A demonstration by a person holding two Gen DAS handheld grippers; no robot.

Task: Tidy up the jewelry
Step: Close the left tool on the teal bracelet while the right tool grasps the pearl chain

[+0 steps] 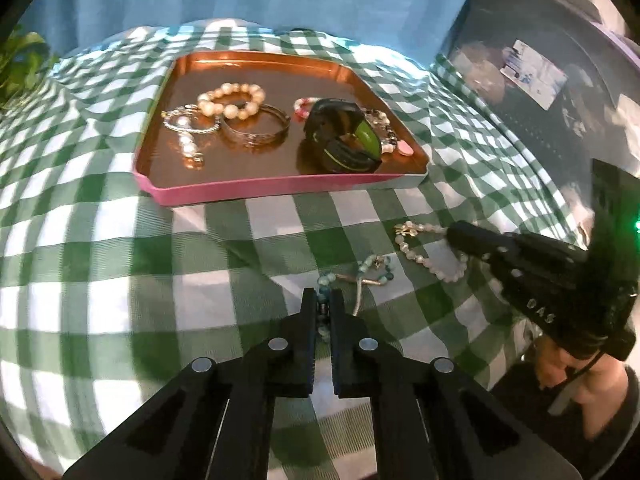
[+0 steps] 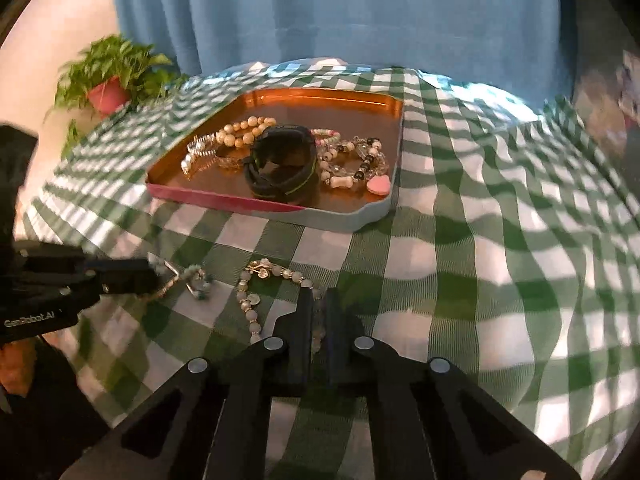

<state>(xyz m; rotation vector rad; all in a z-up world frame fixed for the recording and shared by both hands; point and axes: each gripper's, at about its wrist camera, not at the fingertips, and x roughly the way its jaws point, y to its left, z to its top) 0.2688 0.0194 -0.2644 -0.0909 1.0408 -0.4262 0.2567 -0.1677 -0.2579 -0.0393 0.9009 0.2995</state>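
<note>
Left gripper [image 1: 323, 300] pinches the teal beaded bracelet [image 1: 362, 274]; right gripper [image 2: 318, 300] clamps the pale pearl-bead bracelet [image 2: 256, 292]. Lift both slowly, clearing the copper-lined pink tray [image 1: 256, 189] rim.

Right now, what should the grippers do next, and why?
Probably lift both bracelets and carry them to the tray. The left gripper looks shut on the teal bracelet, and the right gripper on the pale bracelet. Both bracelets lie on the cloth, while the other jewelry is in the tray.
</note>
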